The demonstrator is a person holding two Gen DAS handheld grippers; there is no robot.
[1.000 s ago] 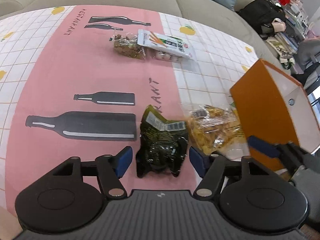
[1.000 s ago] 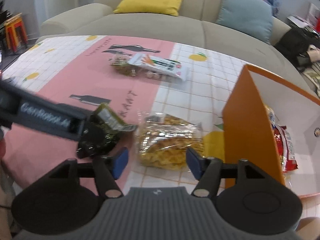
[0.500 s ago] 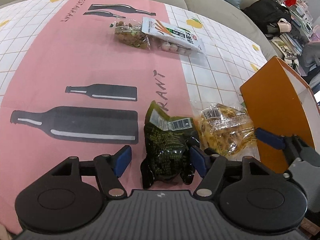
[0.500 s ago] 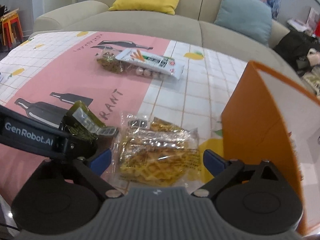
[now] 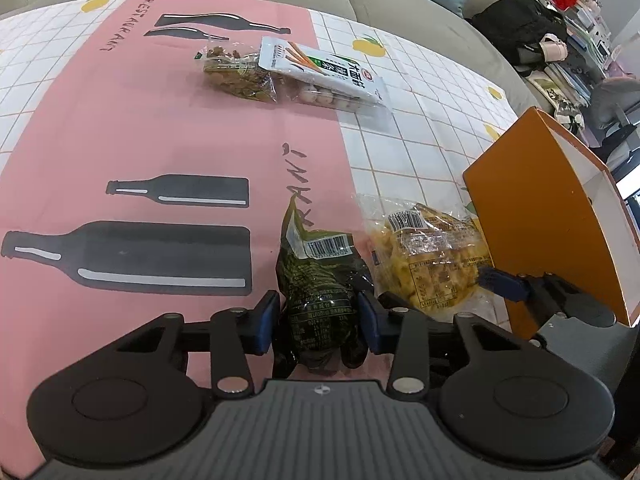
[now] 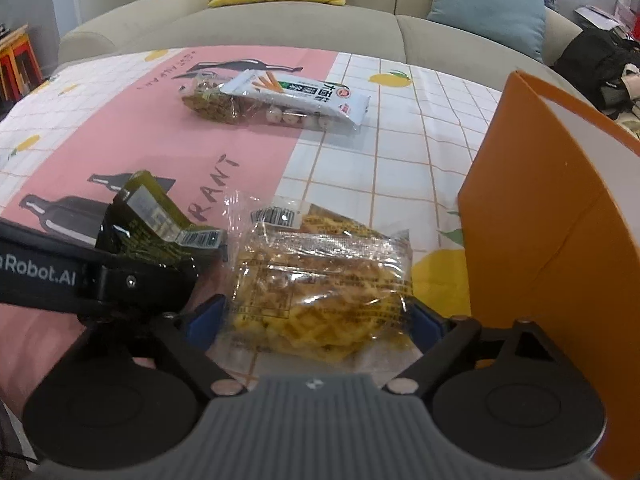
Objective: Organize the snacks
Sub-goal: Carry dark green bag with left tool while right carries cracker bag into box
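Note:
My left gripper point(image 5: 318, 322) is shut on a dark green snack packet point(image 5: 318, 276), squeezing its near end; the packet also shows in the right wrist view point(image 6: 156, 224). My right gripper point(image 6: 316, 318) is open, its blue pads on either side of a clear bag of yellow crisps point(image 6: 324, 276) lying on the tablecloth; the bag also shows in the left wrist view point(image 5: 430, 260). An orange box point(image 6: 552, 248) stands just right of the bag, also seen in the left wrist view point(image 5: 540, 216).
At the far side lie a clear bag of brown nuts point(image 5: 236, 76) and a white snack pack point(image 5: 324, 74), overlapping. The pink and white tablecloth point(image 5: 120, 128) covers the table. A beige sofa point(image 6: 288, 24) with cushions stands behind.
My left gripper has closed onto the green packet. My right gripper has opened wider and moved forward around the yellow crisp bag.

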